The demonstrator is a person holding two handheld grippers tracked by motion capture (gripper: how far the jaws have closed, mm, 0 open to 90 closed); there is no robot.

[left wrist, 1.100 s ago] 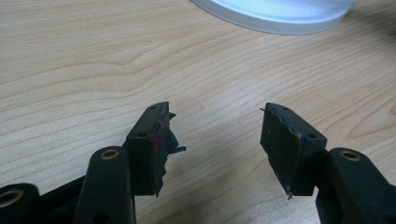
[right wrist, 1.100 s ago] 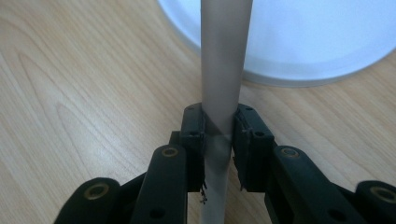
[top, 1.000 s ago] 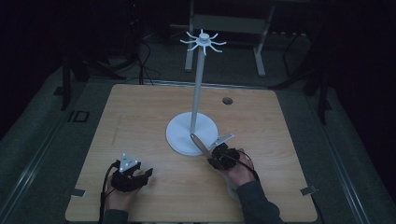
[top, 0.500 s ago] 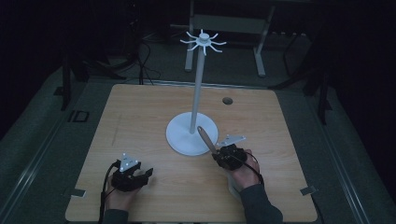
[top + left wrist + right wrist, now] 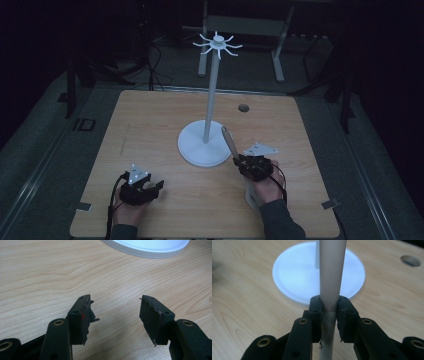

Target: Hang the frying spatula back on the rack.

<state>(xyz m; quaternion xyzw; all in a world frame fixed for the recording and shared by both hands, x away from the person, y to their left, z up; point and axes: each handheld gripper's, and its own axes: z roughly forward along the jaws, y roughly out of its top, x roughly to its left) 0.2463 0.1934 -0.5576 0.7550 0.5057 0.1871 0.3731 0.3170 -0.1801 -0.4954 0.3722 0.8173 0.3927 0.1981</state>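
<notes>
A: Holding a pale rod (image 5: 331, 277), the right gripper (image 5: 256, 165) sits at about 4 o'clock from the stand (image 5: 205, 145), near the table's (image 5: 150, 120) front edge. Its jaws are closed tight on the rod, pads pressed to both sides.

B: And which way does the rod run?

A: In the high view it slants up from the jaws toward 11 o'clock, its far tip over the rim of the stand's white base.

B: The left gripper (image 5: 137, 186)?

A: At about 7 o'clock from the stand, low by the front edge. Its jaws stand wide apart with nothing between them, just bare wood, and the base edge shows at 12 o'clock in the left gripper view
</notes>
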